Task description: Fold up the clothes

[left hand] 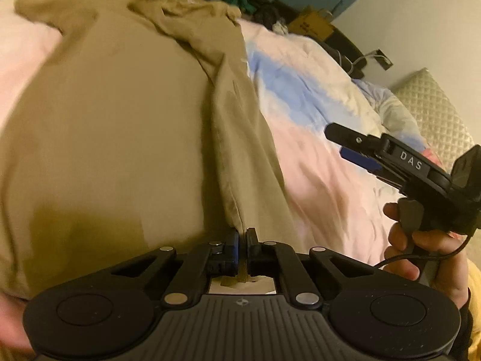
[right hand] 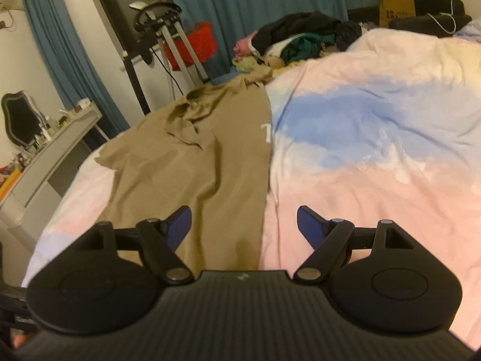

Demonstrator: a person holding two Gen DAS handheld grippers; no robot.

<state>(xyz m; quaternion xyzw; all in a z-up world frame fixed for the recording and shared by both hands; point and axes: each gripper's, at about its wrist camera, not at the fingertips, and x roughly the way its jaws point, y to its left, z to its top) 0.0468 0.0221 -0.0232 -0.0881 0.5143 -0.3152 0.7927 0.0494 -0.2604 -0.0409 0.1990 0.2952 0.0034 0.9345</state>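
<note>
The left gripper (left hand: 242,240) is clamped on the tan shirt's (left hand: 114,126) hem at 6 o'clock, apparently to carry a fold across. The right gripper (right hand: 244,222) hovers with jaws apart above the pastel duvet (right hand: 375,150), probably ready to pinch the shirt's right edge.

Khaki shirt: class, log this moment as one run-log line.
left gripper: shut on khaki shirt hem | right gripper: open, empty | shirt on bed

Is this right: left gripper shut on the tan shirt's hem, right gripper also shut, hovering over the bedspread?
Not quite. The right gripper is open, jaws spread wide in the right wrist view. The rest holds: the left gripper is shut on the tan shirt, with the right over the bedspread.
</note>
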